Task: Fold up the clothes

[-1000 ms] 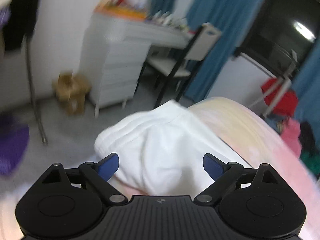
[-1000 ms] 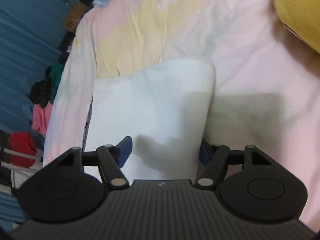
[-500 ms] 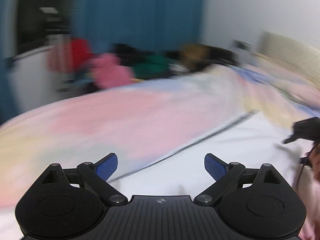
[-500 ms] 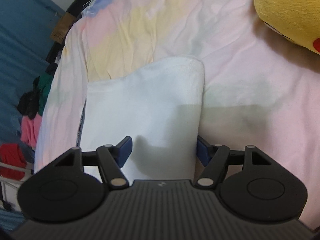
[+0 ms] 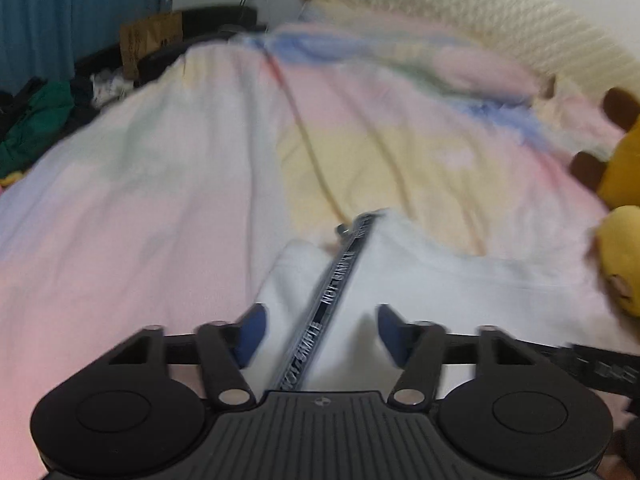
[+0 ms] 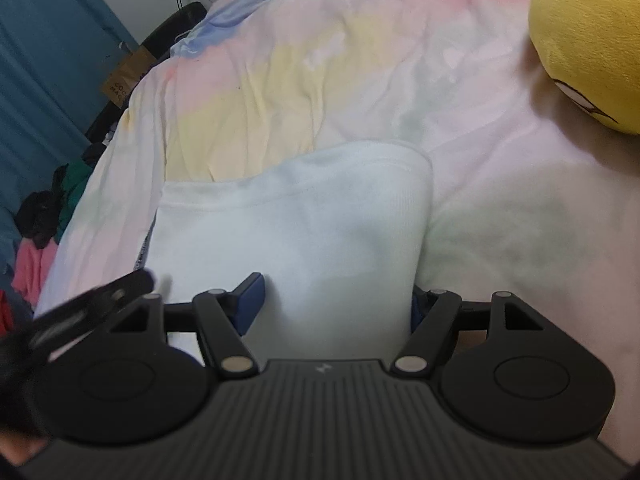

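A white garment (image 6: 300,220) lies folded on the pastel bedsheet (image 6: 280,80). My right gripper (image 6: 334,304) stands wide over its near end. The cloth fills the gap, and its right edge covers part of the right pad. In the left wrist view the same garment (image 5: 440,280) shows a black lettered band (image 5: 340,276) running away from me. My left gripper (image 5: 320,334) straddles that band with its jaws closing. Cloth lies between the pads, which do not press it. A blurred black part of the left gripper (image 6: 92,308) shows in the right wrist view.
A yellow plush toy (image 6: 592,40) lies on the bed at the right, close to the garment (image 5: 620,248). Loose clothes (image 5: 36,128) and a brown paper bag (image 5: 150,40) sit beyond the bed's left edge by a blue curtain. A headboard (image 5: 500,12) stands at the far end.
The left wrist view swung from the desk and chair round to the bed and came down over the garment's banded edge, and its jaws narrowed. The right gripper barely shifted.
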{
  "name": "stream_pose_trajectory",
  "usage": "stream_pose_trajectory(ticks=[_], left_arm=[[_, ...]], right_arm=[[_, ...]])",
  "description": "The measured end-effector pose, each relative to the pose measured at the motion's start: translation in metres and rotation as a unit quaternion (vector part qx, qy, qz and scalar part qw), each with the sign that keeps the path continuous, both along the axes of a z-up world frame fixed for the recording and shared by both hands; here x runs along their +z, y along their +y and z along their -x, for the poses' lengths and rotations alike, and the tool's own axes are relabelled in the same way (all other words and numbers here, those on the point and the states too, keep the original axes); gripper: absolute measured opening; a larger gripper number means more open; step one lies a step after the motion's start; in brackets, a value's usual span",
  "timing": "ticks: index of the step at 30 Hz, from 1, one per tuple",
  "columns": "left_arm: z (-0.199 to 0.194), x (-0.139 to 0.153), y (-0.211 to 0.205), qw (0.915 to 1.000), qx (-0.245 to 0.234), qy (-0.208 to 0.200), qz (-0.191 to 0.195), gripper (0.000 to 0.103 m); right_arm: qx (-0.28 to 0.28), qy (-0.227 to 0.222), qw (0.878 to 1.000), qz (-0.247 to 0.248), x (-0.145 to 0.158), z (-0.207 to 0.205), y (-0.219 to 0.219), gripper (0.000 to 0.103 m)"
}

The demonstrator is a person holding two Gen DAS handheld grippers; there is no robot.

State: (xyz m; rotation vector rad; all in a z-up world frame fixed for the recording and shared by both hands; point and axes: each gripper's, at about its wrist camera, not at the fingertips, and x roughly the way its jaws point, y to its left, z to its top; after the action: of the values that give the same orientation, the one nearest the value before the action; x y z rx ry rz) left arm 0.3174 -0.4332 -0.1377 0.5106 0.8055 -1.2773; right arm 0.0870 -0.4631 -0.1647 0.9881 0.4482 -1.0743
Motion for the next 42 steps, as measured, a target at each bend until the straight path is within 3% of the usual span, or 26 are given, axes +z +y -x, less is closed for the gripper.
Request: stream_pose_trajectory(ticks=[2, 3, 6, 9, 13, 16, 19, 22, 24, 29, 33, 36, 39, 42], left_arm=[[0.001, -0.009, -0.003, 0.9999, -0.012, 0.006, -0.001, 0.030], [0.001, -0.008, 0.000, 0.9999, -0.013, 0.003, 0.005, 0.020], [-0.001, 0.002, 0.013, 0.9990, -0.011, 0.006, 0.042, 0.013], [-0.007, 0.023, 0.025, 0.9962, 0.017, 0.002, 0.086, 0.012], [-0.011, 0.031, 0.028, 0.9953, 0.050, -0.033, 0.075, 0.012], [-0.005, 0.014, 0.019, 0.9940, 0.072, -0.068, 0.048, 0.013], [-0.005, -0.008, 0.004, 0.9921, 0.099, -0.071, 0.028, 0.013], [-0.001, -0.020, 0.005, 0.9896, 0.120, -0.074, 0.031, 0.021], [0.001, -0.017, 0.012, 0.9859, 0.145, -0.077, 0.033, 0.042], [0.018, 0.018, 0.058, 0.9755, 0.193, -0.103, 0.020, 0.060], [0.048, 0.059, 0.136, 0.9547, 0.265, -0.130, 0.039, 0.081], [0.083, 0.079, 0.211, 0.9387, 0.319, -0.120, 0.052, 0.081], [0.127, 0.088, 0.289, 0.9096, 0.395, -0.121, 0.048, 0.083], [0.172, 0.086, 0.357, 0.8865, 0.448, -0.108, 0.045, 0.083]], right_arm=[[-0.003, -0.004, 1.000, -0.001, -0.002, 0.000, -0.003, 0.071], [-0.004, -0.005, 1.000, -0.002, -0.002, 0.000, -0.004, 0.071], [-0.002, -0.008, 1.000, -0.005, -0.001, 0.001, -0.004, 0.071], [-0.002, -0.016, 1.000, -0.011, 0.001, 0.005, -0.004, 0.069], [-0.003, -0.031, 0.999, -0.015, 0.005, 0.011, -0.002, 0.069], [0.001, -0.034, 0.999, -0.014, 0.006, 0.011, -0.001, 0.069], [0.006, -0.036, 0.999, -0.016, 0.005, 0.011, -0.002, 0.070], [0.020, -0.041, 0.999, -0.011, 0.004, 0.009, -0.005, 0.071], [0.029, -0.045, 0.999, -0.009, 0.003, 0.007, -0.007, 0.071], [0.088, -0.064, 0.994, -0.027, -0.005, -0.002, -0.019, 0.071], [0.127, -0.100, 0.985, -0.061, -0.009, 0.002, -0.039, 0.071], [0.156, -0.137, 0.975, -0.084, -0.014, 0.007, -0.052, 0.071], [0.179, -0.192, 0.959, -0.105, -0.020, 0.013, -0.060, 0.071], [0.205, -0.246, 0.940, -0.117, -0.025, 0.020, -0.066, 0.071]])
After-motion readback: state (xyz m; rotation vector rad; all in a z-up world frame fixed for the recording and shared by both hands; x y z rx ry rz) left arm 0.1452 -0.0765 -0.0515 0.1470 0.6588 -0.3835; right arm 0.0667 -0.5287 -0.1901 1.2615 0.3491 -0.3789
